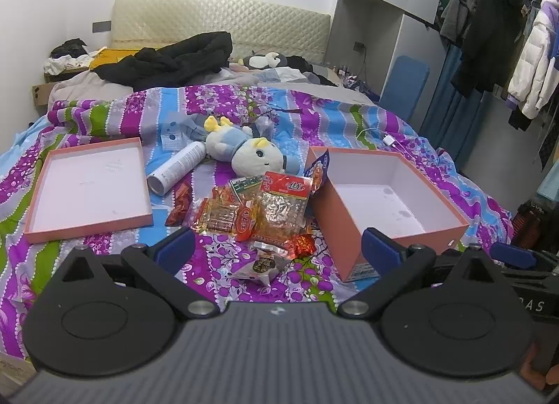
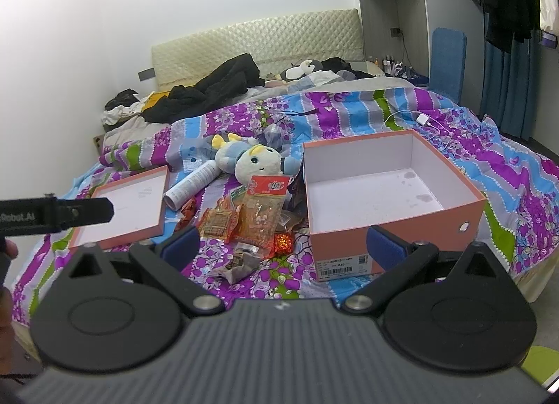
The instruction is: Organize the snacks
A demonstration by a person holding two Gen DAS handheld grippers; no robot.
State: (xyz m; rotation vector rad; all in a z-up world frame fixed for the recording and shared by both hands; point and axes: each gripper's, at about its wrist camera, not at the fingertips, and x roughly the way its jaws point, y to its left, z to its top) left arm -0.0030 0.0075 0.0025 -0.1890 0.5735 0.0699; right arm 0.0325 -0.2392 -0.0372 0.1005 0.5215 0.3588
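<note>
A pile of snack packets (image 1: pixel 258 211) (image 2: pixel 251 218) lies on the purple floral bedspread between an open pink box (image 1: pixel 384 208) (image 2: pixel 387 201) on the right and its upturned lid (image 1: pixel 87 187) (image 2: pixel 125 208) on the left. The box holds nothing. One grey packet (image 1: pixel 262 264) (image 2: pixel 241 260) lies nearest me. My left gripper (image 1: pixel 277 250) hovers open just short of the pile, nothing between its blue pads. My right gripper (image 2: pixel 283 246) is open too, with its right finger in front of the box's near wall. The left gripper's body (image 2: pixel 56 215) shows at the left edge of the right wrist view.
A plush toy (image 1: pixel 244 150) (image 2: pixel 251 159) and a white spray can (image 1: pixel 176 168) (image 2: pixel 192 184) lie behind the snacks. A charger cable (image 1: pixel 387 140) rests beyond the box. Black clothing (image 1: pixel 167 61) covers the bed's far end. Coats (image 1: pixel 496 40) hang at the right.
</note>
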